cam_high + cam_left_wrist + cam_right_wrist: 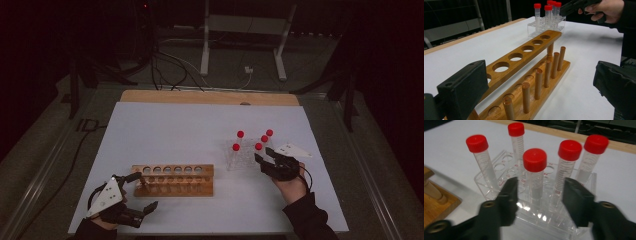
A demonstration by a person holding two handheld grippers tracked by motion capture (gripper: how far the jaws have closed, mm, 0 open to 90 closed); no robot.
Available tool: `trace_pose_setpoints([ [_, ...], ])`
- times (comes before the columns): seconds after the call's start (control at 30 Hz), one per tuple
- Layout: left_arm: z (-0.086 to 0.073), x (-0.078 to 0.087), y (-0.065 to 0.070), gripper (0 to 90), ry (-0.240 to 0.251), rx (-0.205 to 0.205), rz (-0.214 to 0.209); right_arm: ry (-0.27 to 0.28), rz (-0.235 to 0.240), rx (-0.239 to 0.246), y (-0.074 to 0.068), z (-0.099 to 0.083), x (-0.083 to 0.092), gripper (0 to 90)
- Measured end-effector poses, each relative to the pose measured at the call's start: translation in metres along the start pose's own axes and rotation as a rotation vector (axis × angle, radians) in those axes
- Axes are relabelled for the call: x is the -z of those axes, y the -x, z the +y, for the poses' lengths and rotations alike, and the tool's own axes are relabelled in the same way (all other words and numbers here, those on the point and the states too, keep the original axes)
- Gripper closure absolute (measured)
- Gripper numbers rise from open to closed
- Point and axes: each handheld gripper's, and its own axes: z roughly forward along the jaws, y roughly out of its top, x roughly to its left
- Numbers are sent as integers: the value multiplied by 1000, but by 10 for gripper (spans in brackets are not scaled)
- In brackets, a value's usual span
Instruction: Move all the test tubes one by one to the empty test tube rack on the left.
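Observation:
A clear plastic rack (243, 159) at the right of the white mat holds several upright tubes with red caps (240, 134). My right gripper (264, 155) reaches it from the near side. In the right gripper view its jaws (540, 190) stand on either side of the nearest red-capped tube (534, 177), with a gap on each side, so it is open. A wooden tube rack (172, 181) with an empty row of holes lies left of centre. My left gripper (145, 191) is open at the rack's left end, its jaws (537, 82) spread wide around the wooden rack (529, 47).
The white mat (200, 125) covers the table, with a wooden strip (210, 96) along the far edge. Between the two racks lies bare mat. Behind the table are a metal stand (205, 45) and cables (170, 70) on the floor.

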Motion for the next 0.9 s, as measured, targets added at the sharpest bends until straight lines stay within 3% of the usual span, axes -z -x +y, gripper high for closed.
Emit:
trace_pose_setpoints([
  [0.33,0,0,0,4,0,-2,-4,-34,3,17,-2,1,-13,656],
  [0.43,0,0,0,4,-1,0,-6,-46,-10,26,-4,2,-17,735],
  [0.7,1,0,0,4,-14,18,-11,-40,-23,39,-6,4,-16,747],
  [0.8,3,0,-1,4,-6,52,-35,-19,-23,47,-7,8,-11,747],
  [0.9,6,0,-1,4,-2,56,-46,2,-26,58,-8,13,-5,747],
])
